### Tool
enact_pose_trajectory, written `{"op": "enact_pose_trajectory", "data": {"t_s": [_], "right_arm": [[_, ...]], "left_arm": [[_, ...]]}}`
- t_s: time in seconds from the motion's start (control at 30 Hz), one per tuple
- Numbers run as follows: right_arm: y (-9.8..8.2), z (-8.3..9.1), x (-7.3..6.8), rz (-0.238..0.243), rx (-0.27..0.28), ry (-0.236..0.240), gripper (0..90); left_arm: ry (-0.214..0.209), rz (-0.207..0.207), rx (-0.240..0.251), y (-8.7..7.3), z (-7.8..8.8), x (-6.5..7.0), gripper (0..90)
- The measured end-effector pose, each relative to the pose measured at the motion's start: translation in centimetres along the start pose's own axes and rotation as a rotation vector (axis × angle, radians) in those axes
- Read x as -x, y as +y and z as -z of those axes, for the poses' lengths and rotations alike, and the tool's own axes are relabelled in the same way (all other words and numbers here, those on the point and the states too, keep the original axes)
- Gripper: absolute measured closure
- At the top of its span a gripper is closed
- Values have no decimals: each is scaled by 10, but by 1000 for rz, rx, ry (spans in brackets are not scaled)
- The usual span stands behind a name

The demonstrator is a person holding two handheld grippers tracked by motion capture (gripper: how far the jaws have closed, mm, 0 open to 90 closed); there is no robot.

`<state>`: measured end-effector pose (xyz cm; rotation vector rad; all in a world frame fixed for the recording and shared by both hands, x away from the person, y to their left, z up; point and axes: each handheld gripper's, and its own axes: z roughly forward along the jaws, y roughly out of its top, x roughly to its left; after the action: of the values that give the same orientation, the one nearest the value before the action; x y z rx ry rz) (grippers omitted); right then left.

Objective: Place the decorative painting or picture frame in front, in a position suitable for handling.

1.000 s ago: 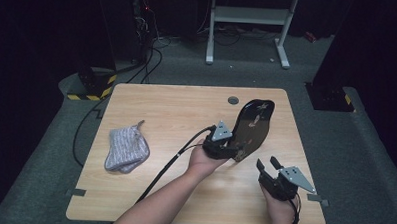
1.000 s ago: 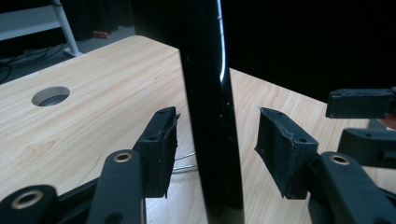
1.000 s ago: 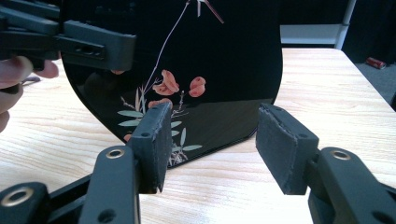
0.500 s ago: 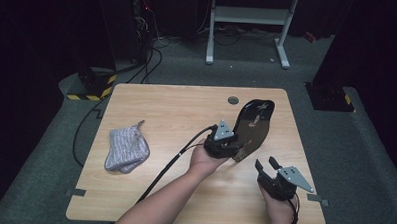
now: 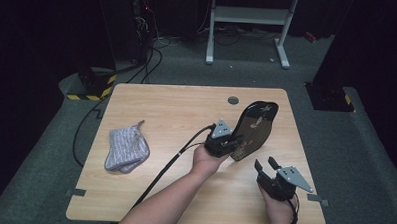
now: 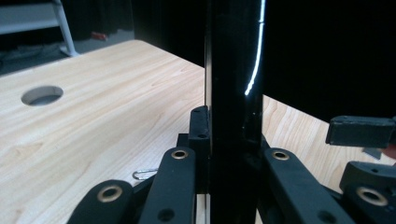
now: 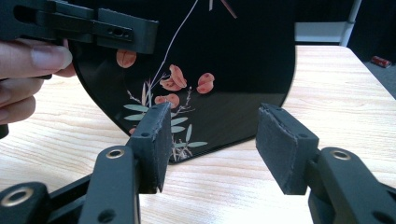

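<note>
Tray (image 5: 254, 129) on edge | left gripper (image 5: 230, 143) fingers just closed, clamped on rim | right gripper (image 5: 266, 166) fingers apart | you: keep tray upright, grip firm.

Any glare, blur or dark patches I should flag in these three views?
High view: table evenly lit, surroundings nearly black, picture soft. Left gripper view: black lacquered tray seen edge-on with a thin bright glare streak; background black; the left gripper, its jaws shut on the tray, is blurred up close. Right gripper view: sharp on the tray's flower pattern, faint sheen; right gripper open, slightly soft.
</note>
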<state>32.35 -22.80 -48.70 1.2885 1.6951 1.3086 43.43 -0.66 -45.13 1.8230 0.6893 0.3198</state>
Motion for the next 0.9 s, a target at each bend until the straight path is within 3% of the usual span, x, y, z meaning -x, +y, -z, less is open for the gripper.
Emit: {"op": "enact_pose_trajectory", "data": {"t_s": [0.1, 0.27, 0.4, 0.57, 0.8, 0.83, 0.9], "right_arm": [[0, 0, 0, 0, 1, 1, 455], [0, 0, 0, 1, 2, 4, 455], [0, -1, -1, 2, 3, 4, 455], [0, -1, -3, 8, 2, 5, 455], [1, -5, -9, 29, -3, 9, 455], [1, -6, -10, 32, -6, 12, 455], [1, -7, -11, 35, -6, 12, 455]], "left_arm": [[-3, -19, 9, -1, 1, 2, 805], [-18, 28, 30, 3, 7, -2, 807], [-20, 40, 64, 8, 23, -7, 806], [-1, 17, 76, 6, 52, -13, 807], [47, 18, 82, -8, 98, -25, 806], [65, 27, 86, -14, 111, -29, 807], [71, 31, 87, -17, 117, -31, 807]]}}
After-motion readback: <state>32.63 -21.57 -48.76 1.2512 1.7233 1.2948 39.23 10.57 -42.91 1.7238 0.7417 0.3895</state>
